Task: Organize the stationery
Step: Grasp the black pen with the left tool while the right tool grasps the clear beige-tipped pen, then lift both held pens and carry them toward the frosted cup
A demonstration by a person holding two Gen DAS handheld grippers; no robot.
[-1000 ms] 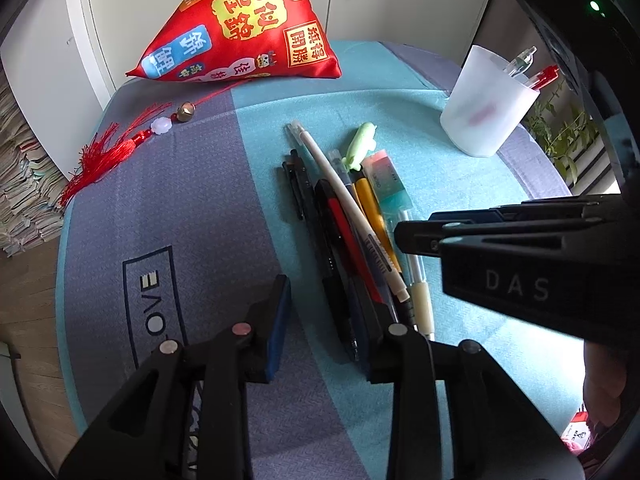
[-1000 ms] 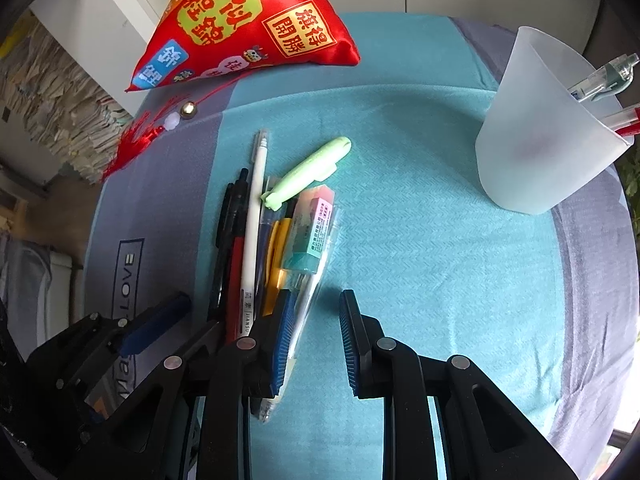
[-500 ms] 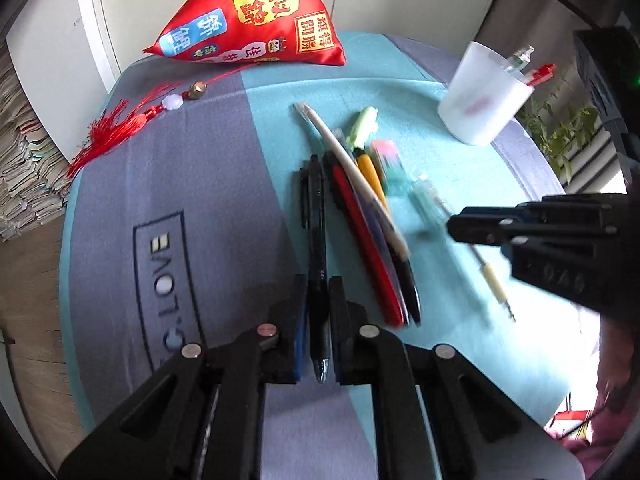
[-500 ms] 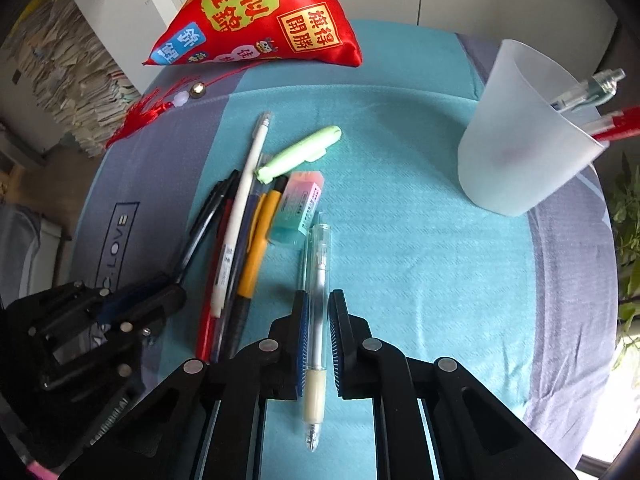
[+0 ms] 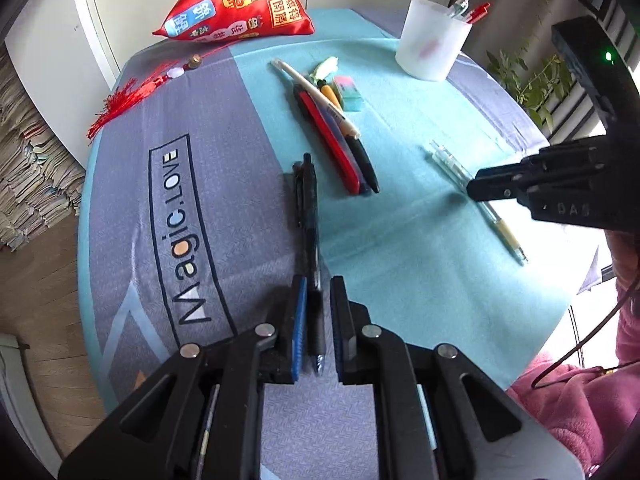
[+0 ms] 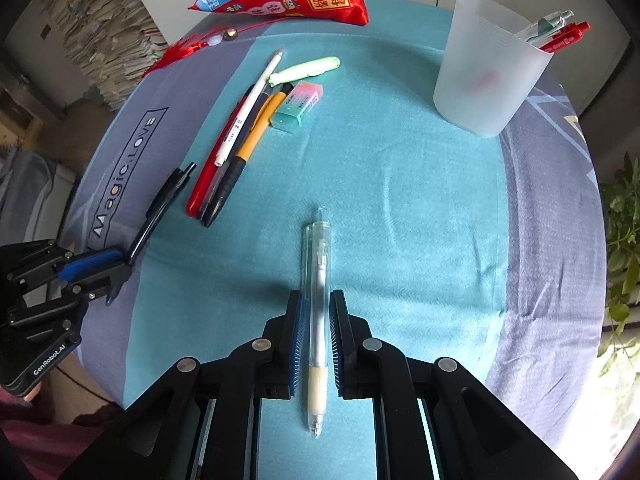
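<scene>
My left gripper (image 5: 318, 284) holds a black pen (image 5: 308, 208) near its tip, above the grey part of the cloth. Its jaws are opening slightly, with the pen still pinched between them. My right gripper (image 6: 316, 296) is shut on a clear pen (image 6: 318, 264) with a cream grip, over the teal cloth. A frosted cup (image 6: 484, 76) stands at the far right with two pens in it. A bundle of pens (image 6: 236, 136), a pastel eraser (image 6: 298, 106) and a green highlighter (image 6: 308, 68) lie between the grippers and the cup. The left gripper (image 6: 120, 268) shows at the left of the right wrist view.
A red printed cushion (image 5: 240, 4) with a red tassel (image 5: 132, 96) lies at the far edge of the round table. Stacked papers (image 5: 28, 168) stand on the floor to the left, and a plant (image 6: 624, 240) to the right. A pink sleeve (image 5: 580, 392) is at lower right.
Both grippers closed, the left on the black pen and the right on the clear pen. Each then drew its pen out of the bundle toward the near side, apart from the others.
</scene>
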